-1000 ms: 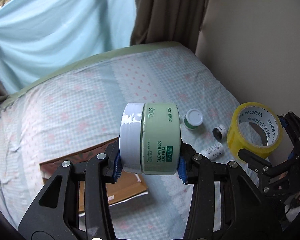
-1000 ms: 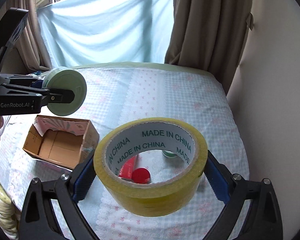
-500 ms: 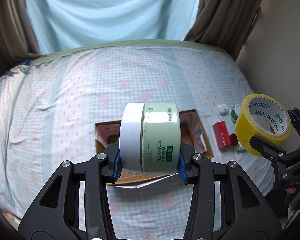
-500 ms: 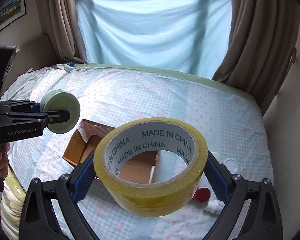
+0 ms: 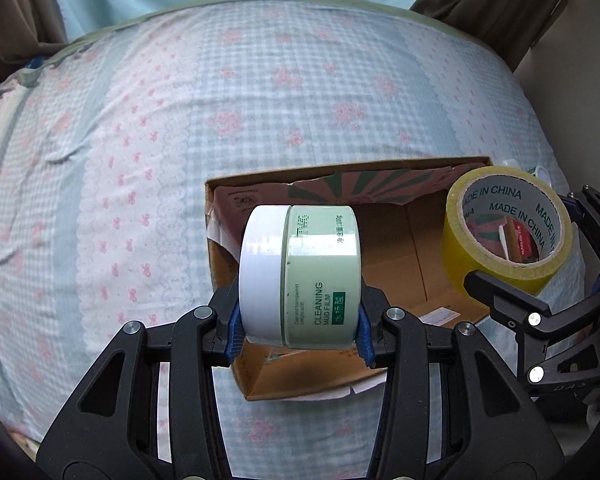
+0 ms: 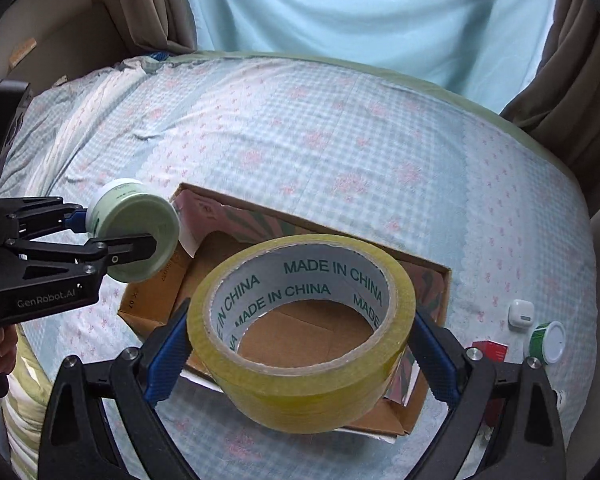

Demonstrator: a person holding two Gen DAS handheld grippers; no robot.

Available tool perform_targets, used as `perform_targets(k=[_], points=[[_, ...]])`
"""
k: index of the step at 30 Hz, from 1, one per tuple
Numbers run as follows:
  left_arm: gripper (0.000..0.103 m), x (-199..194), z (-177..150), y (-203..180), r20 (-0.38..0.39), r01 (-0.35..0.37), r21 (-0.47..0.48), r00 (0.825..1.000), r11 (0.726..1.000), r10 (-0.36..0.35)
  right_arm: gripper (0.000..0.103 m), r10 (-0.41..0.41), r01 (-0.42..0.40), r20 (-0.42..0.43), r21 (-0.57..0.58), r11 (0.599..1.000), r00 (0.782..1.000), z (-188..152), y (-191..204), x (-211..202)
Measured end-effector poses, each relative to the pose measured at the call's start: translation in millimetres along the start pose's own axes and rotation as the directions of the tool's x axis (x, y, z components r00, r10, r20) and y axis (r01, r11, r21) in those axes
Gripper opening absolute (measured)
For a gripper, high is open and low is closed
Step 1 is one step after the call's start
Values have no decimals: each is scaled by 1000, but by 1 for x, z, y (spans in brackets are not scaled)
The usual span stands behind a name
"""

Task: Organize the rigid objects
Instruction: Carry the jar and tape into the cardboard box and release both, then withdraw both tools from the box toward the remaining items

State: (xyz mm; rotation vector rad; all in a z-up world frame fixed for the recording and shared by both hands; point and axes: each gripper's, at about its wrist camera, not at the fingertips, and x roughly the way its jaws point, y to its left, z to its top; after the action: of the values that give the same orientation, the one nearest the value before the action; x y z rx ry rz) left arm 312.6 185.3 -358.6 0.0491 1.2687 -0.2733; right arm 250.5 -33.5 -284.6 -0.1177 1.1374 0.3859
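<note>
Both loads have swung in over the box (image 5: 384, 248) since a second ago — the left gripper (image 5: 299, 322) clamping the jar (image 5: 300, 276), the right gripper (image 6: 300, 354) clamping the tape (image 6: 302, 334) — so lowering and release look due next.

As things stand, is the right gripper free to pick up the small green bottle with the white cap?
Probably not: the right gripper is shut on the tape roll, so it has no free jaws for the green bottle on the bed beside the cardboard box.
</note>
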Motion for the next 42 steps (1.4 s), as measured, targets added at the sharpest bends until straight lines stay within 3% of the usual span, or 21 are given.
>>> perform_targets(k=[9, 17, 18, 19, 21, 23, 25, 34, 42], points=[[39, 86, 12, -11, -111, -13, 57, 994, 998, 20, 97, 27, -41, -110, -127, 991, 994, -14, -4, 84], [40, 101, 17, -20, -133, -65, 121, 988, 990, 81, 98, 47, -57, -77, -126, 990, 996, -17, -11, 102], [47, 99, 18, -23, -125, -86, 138, 987, 987, 103, 99, 80, -89, -94, -93, 992, 992, -15, -15, 106], [79, 97, 18, -25, -118, -93, 150, 987, 984, 111, 103, 122, -129, -137, -45, 991, 983, -14, -20, 111], [103, 93, 18, -24, -96, -134, 155, 984, 979, 150, 103, 152, -154, -142, 1, 988, 978, -14, -29, 112], [103, 92, 17, -17, -111, -73, 109, 990, 991, 85, 103, 97, -100, -104, -28, 995, 990, -17, -32, 103], [103, 91, 13, -14, -118, -55, 82, 991, 995, 65, 103, 77, -80, -93, -27, 996, 993, -21, -35, 96], [103, 72, 4, -14, -102, -53, 66, 993, 996, 60, 103, 28, -27, -110, 10, 1000, 994, -29, -33, 77], [103, 27, -5, -9, -49, -51, 28, 997, 998, 52, 103, -21, 22, -92, 12, 1000, 996, -33, -29, 40]])
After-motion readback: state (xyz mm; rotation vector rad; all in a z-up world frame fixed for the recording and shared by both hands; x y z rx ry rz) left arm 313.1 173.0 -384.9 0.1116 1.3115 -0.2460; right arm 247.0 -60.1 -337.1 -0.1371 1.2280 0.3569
